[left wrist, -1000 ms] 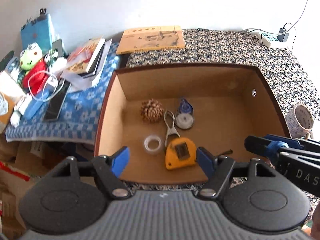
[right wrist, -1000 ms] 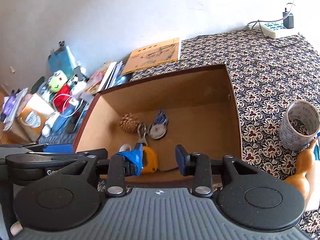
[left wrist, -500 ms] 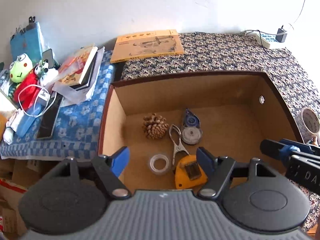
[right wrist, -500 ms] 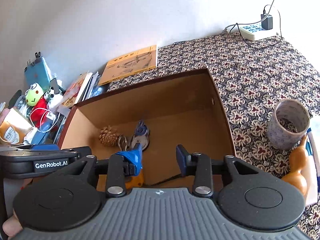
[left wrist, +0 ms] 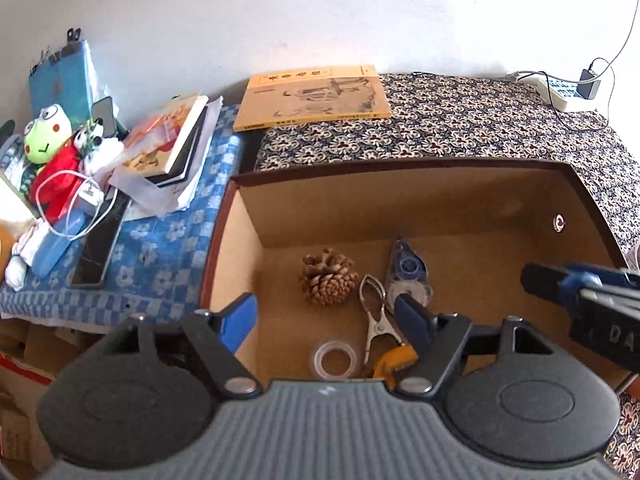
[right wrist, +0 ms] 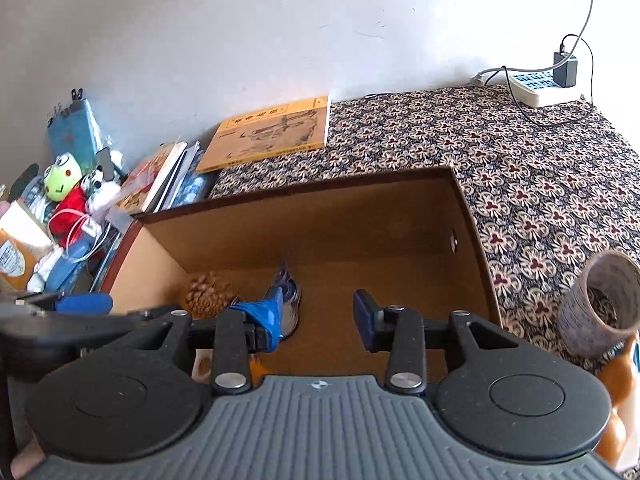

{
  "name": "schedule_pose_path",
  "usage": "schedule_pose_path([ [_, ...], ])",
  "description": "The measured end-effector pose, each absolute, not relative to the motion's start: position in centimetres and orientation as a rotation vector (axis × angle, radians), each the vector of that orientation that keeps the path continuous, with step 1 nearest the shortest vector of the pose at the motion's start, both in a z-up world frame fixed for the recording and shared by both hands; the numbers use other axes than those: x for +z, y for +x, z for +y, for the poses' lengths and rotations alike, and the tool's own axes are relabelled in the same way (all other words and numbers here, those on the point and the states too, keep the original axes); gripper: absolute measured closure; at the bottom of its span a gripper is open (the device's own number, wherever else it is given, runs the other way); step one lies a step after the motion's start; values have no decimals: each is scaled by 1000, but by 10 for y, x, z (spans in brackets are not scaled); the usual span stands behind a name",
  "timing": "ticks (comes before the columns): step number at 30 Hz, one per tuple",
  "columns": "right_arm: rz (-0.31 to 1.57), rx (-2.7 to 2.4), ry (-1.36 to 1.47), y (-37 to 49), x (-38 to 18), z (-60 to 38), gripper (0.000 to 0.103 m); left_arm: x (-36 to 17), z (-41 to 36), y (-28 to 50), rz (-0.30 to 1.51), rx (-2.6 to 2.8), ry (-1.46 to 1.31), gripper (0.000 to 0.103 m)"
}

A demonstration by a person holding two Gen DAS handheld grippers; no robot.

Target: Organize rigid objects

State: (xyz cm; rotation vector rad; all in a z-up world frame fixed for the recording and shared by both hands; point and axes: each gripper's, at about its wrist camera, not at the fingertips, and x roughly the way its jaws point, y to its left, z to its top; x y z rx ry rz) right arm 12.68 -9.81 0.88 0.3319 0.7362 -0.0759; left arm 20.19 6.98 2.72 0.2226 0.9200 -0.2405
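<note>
An open cardboard box stands on the patterned cloth. In it lie a pine cone, a metal clip, a correction tape, a clear tape roll and a yellow tape measure. My left gripper hangs open above the box's near-left part, holding nothing. My right gripper hovers over the box's near edge, its jaws opening with nothing between them. It also shows at the right of the left wrist view as the right gripper. The pine cone and correction tape sit beyond its left finger.
A yellow book lies behind the box, and a power strip sits at the far right. Books, toys and cables crowd the blue checked cloth on the left. A patterned cup and an orange gourd stand right of the box.
Both grippers have moved forward and a little down over the box, so its contents sit closer under them. The right gripper's jaws have spread slightly wider.
</note>
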Motion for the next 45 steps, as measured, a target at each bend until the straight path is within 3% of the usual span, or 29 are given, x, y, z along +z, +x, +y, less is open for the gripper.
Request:
schedule_pose_path([
  [17, 716, -114, 358, 153, -19, -113, 80, -16, 57, 233, 942, -262, 260, 26],
  [45, 725, -87, 274, 164, -26, -103, 79, -26, 58, 248, 1016, -306, 223, 26],
])
